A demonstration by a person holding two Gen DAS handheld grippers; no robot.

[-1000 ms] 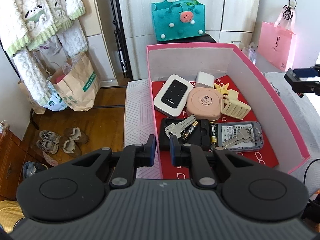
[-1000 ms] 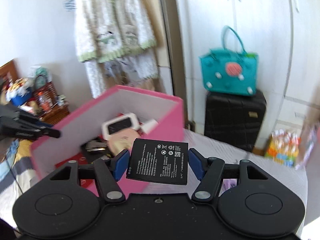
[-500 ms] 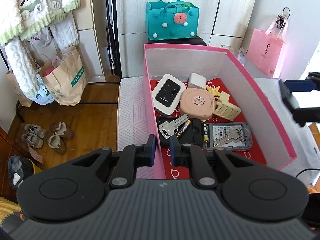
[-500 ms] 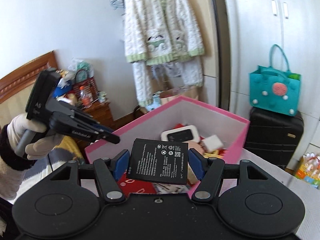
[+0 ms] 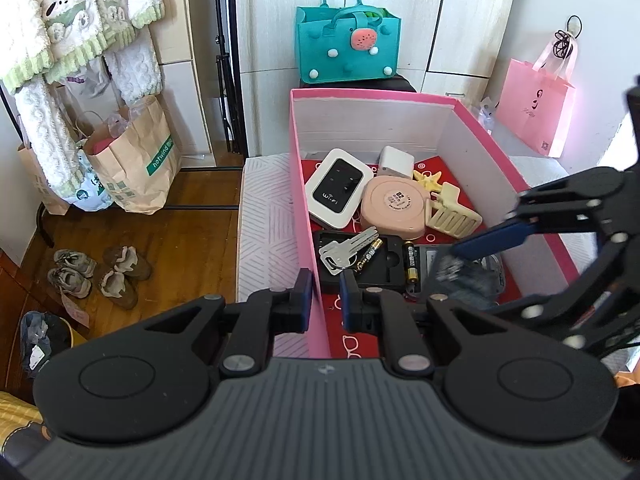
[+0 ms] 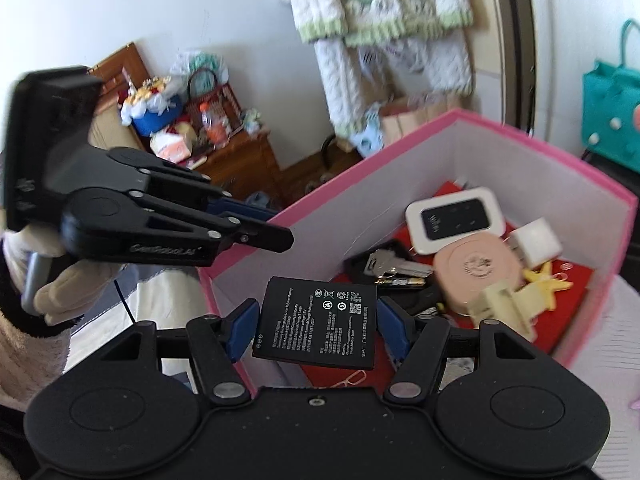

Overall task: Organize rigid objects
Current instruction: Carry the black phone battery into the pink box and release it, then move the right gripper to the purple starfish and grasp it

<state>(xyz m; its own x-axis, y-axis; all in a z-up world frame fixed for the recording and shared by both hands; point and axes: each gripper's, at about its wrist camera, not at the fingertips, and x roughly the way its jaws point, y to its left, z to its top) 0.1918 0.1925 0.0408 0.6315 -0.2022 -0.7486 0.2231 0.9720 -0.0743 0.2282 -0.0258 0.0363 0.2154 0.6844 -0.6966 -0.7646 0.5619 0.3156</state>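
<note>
- Right hand-held gripper point(image 6: 316, 326) clamps one flat black rectangular battery point(image 6: 318, 327) over the pink cardboard box point(image 5: 400, 98).
- Left hand-held gripper point(image 5: 325, 300), nearly closed, pinches the box's wall.
- Inside: one white WiFi router point(image 5: 338, 188), two AA batteries point(image 5: 411, 266).

Left gripper point(image 5: 323, 296) fingers nearly closed, right gripper point(image 6: 317, 326) fingers spread, clamping.

A claw point(image 5: 323, 295) straddles the near left wall of a pink box point(image 5: 308, 208), its blue pads close on either side of the cardboard. Just beyond it inside lie keys point(image 5: 347, 249), two small batteries and a black tray point(image 5: 390, 262); farther on, a white wifi router point(image 5: 338, 187), a round pink case point(image 5: 394, 207) and a cream hair clip point(image 5: 452, 216). A second claw point(image 5: 480, 256) reaches in from the right, blurred.
</note>
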